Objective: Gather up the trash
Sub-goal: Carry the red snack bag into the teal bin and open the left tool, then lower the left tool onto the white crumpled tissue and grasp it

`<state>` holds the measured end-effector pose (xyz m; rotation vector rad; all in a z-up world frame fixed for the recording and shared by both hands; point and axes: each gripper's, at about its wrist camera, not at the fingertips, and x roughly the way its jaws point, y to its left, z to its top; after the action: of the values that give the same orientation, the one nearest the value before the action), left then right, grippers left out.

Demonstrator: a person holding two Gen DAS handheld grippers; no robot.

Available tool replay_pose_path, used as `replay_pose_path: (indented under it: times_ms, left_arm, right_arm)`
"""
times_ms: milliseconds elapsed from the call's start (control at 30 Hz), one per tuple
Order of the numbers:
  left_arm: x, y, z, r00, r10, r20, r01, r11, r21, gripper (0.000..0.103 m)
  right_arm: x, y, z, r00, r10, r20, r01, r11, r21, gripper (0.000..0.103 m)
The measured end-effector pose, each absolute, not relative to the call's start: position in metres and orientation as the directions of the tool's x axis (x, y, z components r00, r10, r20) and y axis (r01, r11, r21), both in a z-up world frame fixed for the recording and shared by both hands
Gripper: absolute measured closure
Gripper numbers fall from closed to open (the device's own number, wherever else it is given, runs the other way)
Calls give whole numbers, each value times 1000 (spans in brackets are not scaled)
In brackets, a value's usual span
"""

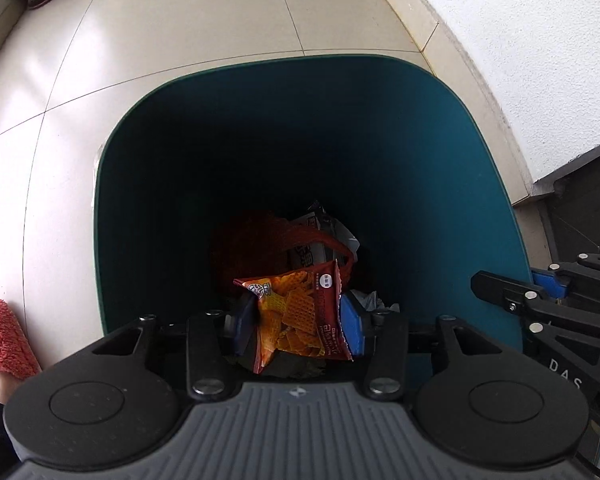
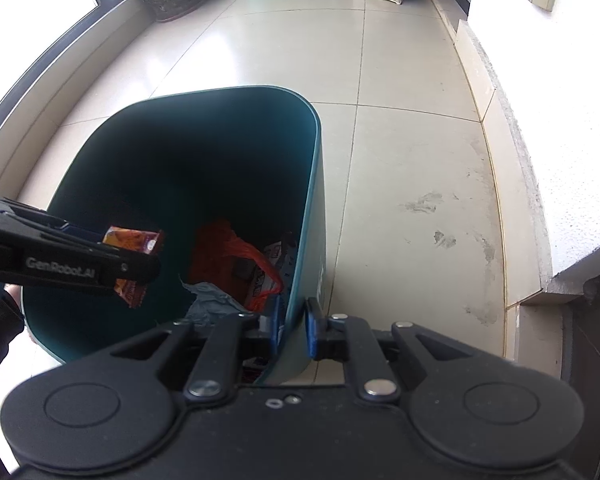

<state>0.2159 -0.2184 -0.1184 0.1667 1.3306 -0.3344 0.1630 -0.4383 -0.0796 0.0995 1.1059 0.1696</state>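
Between the left gripper [image 1: 298, 322] jaws, snack packet [image 1: 300, 320], over bin [image 1: 148, 128]

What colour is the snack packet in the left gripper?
Orange with a dark red edge, clearest in the left wrist view: snack packet.

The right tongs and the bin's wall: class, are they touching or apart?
Touching. The right wrist view shows the right tongs with one blue pad on each side of the teal bin wall, pinching it near the rim.

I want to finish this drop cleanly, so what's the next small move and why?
Probably open the left gripper: it holds the orange snack packet above the teal bin's opening, over trash already inside, while the right gripper grips the bin's rim.
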Motion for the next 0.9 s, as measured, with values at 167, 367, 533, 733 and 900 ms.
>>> replay_pose_path:
  times_ms: [167,367,533,733,900]
  left_arm:
    - [214,-221,-126,190,-155,-970,342,936,-82,44]
    - [210,-219,-117,203,-200,-959,370,922,-114,35]
    - [206,-209,-96,231,-253,-939,383,911,-152,29]
    - [208,-177,-59,282,-336,-899,366,904,-223,25]
    - [211,-143,-30,341,-368,-865,335,907,-254,24]
  right_arm:
    - [163,-440,-80,438,193,-878,-89,981,172,91]
    - [162,-440,-79,439,193,-878,-92,981,170,91]
    - [162,-440,-79,437,193,-879,-90,981,170,90]
    - [164,-440,-78,435,192,-880,-85,981,172,90]
    - [164,-441,-79,433,192,-881,-84,981,173,90]
